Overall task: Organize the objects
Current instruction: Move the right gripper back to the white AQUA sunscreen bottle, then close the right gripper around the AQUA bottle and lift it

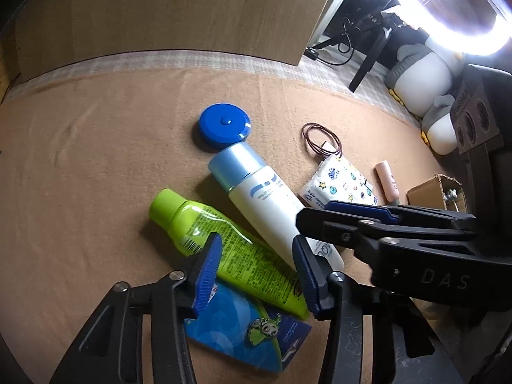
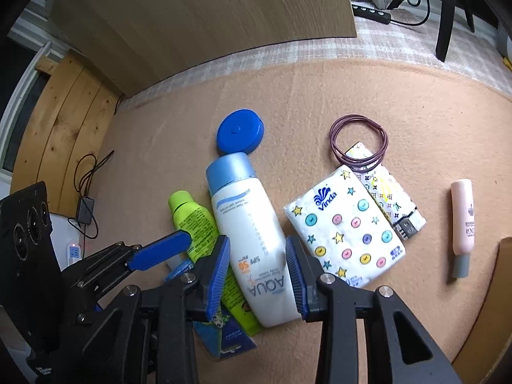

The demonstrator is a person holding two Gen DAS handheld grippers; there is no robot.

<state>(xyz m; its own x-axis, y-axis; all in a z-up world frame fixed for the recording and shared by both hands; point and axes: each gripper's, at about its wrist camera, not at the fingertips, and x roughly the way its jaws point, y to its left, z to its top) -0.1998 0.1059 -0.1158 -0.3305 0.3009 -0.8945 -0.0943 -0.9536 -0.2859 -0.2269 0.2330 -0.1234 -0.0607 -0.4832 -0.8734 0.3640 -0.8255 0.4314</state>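
White bottle (image 2: pixel 252 243) lay between the right claw (image 2: pixel 257 275) pads, gripped at both sides. Left claw (image 1: pixel 256 275) straddled the green tube (image 1: pixel 236 249), pads touching it.

You're working over a matt, felt-like tan cloth (image 2: pixel 320 96) with a wood-grain board (image 2: pixel 198 16) in the upper frame. The white tube (image 2: pixel 249 224) and green tube (image 1: pixel 224 243) look like glossy plastic, the blue round lid (image 2: pixel 240 131) smooth plastic. The tissue pack (image 2: pixel 345 227) has a soft, crinkly wrapper; your gripper pads (image 2: pixel 220 275) are ribbed blue
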